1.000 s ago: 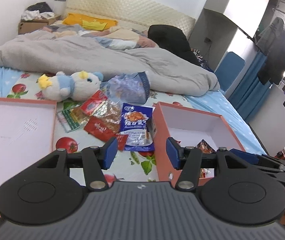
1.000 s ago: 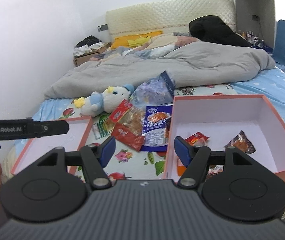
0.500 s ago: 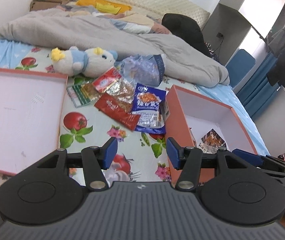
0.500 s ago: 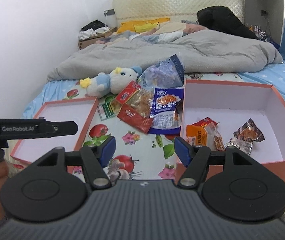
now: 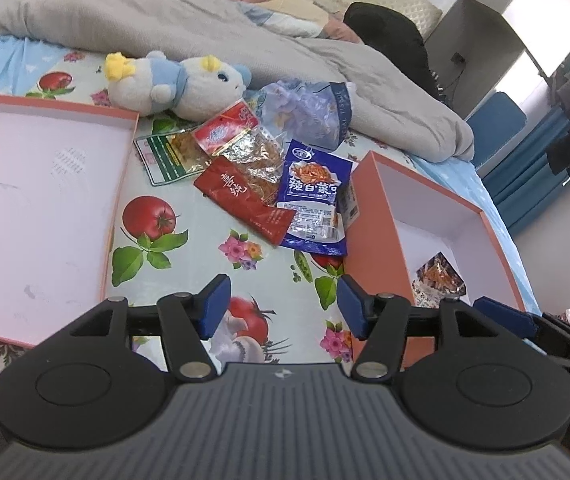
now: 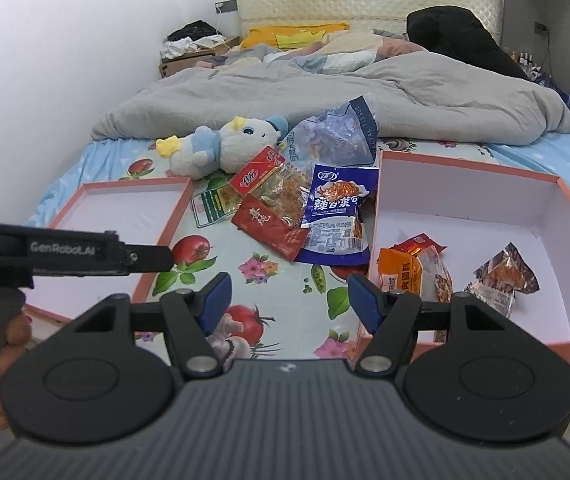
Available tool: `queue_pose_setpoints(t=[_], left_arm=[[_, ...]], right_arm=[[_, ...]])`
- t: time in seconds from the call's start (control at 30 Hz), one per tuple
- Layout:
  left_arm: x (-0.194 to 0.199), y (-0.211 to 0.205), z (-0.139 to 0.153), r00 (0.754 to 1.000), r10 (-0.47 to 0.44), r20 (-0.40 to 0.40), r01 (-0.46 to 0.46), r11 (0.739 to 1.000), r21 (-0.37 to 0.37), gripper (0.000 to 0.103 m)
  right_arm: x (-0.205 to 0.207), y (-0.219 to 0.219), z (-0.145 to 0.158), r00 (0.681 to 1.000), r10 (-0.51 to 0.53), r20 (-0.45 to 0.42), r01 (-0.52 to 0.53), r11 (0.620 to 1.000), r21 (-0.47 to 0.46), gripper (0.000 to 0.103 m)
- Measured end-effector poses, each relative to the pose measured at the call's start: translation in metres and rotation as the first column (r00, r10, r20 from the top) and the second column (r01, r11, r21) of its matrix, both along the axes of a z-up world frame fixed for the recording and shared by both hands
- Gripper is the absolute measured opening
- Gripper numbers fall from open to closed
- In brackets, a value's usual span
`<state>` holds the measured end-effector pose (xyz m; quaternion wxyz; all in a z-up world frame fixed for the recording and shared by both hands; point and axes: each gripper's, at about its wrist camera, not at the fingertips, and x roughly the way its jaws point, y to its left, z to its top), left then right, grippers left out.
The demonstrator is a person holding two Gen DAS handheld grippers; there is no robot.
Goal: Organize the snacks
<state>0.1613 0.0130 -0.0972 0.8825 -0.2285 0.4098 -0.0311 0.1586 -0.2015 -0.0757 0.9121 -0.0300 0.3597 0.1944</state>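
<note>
Left gripper (image 5: 283, 306) and right gripper (image 6: 288, 303), fingers apart and empty, the left's just widened, face loose snack packets (image 5: 269, 176) heaped on the bed beside the open box (image 6: 565, 216), which suits short transfers.

The bed sheet (image 6: 285, 280) is pale blue, printed with red tomatoes, green leaves and pink flowers. Both the box (image 6: 465, 172) and its lid (image 6: 133, 188) are salmon-orange outside and white inside. The snack packets: one blue and white (image 6: 335, 216), one dark red (image 6: 273, 228), one green-striped (image 6: 213, 208). The plush toy (image 6: 221, 148) is white, light blue and yellow. The duvet (image 6: 325, 96) is grey.
</note>
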Motion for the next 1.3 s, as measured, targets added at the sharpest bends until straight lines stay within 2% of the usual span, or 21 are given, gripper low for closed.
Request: queue_pose_setpoints(t=[0.17, 0.33, 0.63, 0.77, 0.9, 1.07, 1.13, 1.3], left_arm=[[0.025, 0.009, -0.018, 0.999, 0.013, -0.044, -0.015, 0.999, -0.050, 0.064], [0.060, 0.022, -0.042, 0.993, 0.037, -0.111, -0.053, 0.989, -0.141, 0.064], [0.154, 0.044, -0.096, 0.975, 0.043, -0.219, -0.090, 0.974, -0.210, 0.064], [0.198, 0.054, -0.119, 0.958, 0.046, -0.283, -0.116, 0.966, -0.233, 0.064], [0.227, 0.056, -0.134, 0.935, 0.054, -0.349, -0.140, 0.964, -0.225, 0.064], [0.247, 0.054, -0.152, 0.901, 0.057, -0.430, -0.172, 0.957, -0.232, 0.063], [0.252, 0.056, -0.160, 0.890, 0.067, -0.452, -0.204, 0.944, -0.261, 0.063], [0.264, 0.063, -0.168, 0.866, 0.095, -0.491, -0.256, 0.927, -0.273, 0.063]], right_arm=[[0.018, 0.008, -0.008, 1.000, 0.014, 0.003, -0.014, 1.000, -0.024, 0.067], [0.044, 0.021, -0.018, 1.000, 0.030, 0.004, -0.030, 0.998, -0.051, 0.066], [0.117, 0.063, -0.045, 0.998, 0.061, 0.022, -0.057, 0.988, -0.143, 0.066], [0.157, 0.073, -0.059, 1.000, 0.025, -0.007, -0.026, 0.986, -0.167, 0.066], [0.190, 0.081, -0.072, 0.999, -0.017, -0.030, 0.011, 0.978, -0.210, 0.066], [0.215, 0.089, -0.088, 0.996, -0.062, -0.060, 0.046, 0.970, -0.240, 0.066], [0.222, 0.091, -0.091, 0.994, -0.079, -0.078, 0.058, 0.971, -0.232, 0.066], [0.240, 0.099, -0.103, 0.989, -0.111, -0.099, 0.080, 0.957, -0.277, 0.066]])
